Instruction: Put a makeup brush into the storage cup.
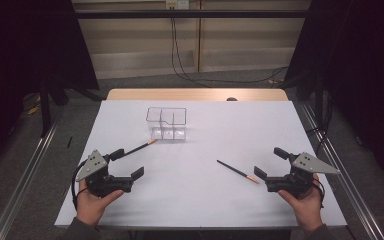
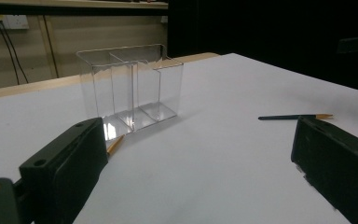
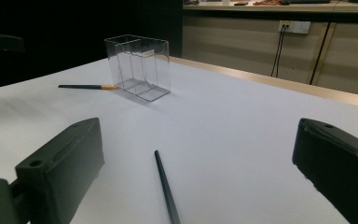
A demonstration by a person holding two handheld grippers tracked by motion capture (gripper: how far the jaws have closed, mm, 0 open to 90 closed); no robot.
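1. On the white worktop (image 1: 200, 200), a clear divided holder (image 1: 167, 123) stands upright toward the far edge, at mid-width. It serves as the landmark here. Its compartments look empty.
2. Left gripper (image 1: 128, 165): near-left of the holder, well apart from it, held low over the worktop. Fingers spread wide, nothing between them. In the left gripper view its own black jaws frame the holder (image 2: 130, 91).
3. Right gripper (image 1: 271, 163): near-right of the holder, well apart, fingers likewise spread wide and empty.
4. Left pencil (image 1: 139, 148): lies flat, its orange end just beside the holder's near-left corner, its dark end running toward the left gripper's far finger. Whether they touch, I cannot tell.
5. Right pencil (image 1: 238, 171): lies flat, near-right of the holder, orange end just short of the right gripper. In the right gripper view its dark shaft (image 3: 166, 189) runs up between the jaws.
6. Judgement of step: approach before pickup; neither pencil is gripped, none is in the holder.
7. Next move, as judged: advance each gripper so a pencil shaft sits between the fingers, close squarely across it, then lift, tip upright and lower into a compartment. The thin shafts may roll if pinched off-centre.
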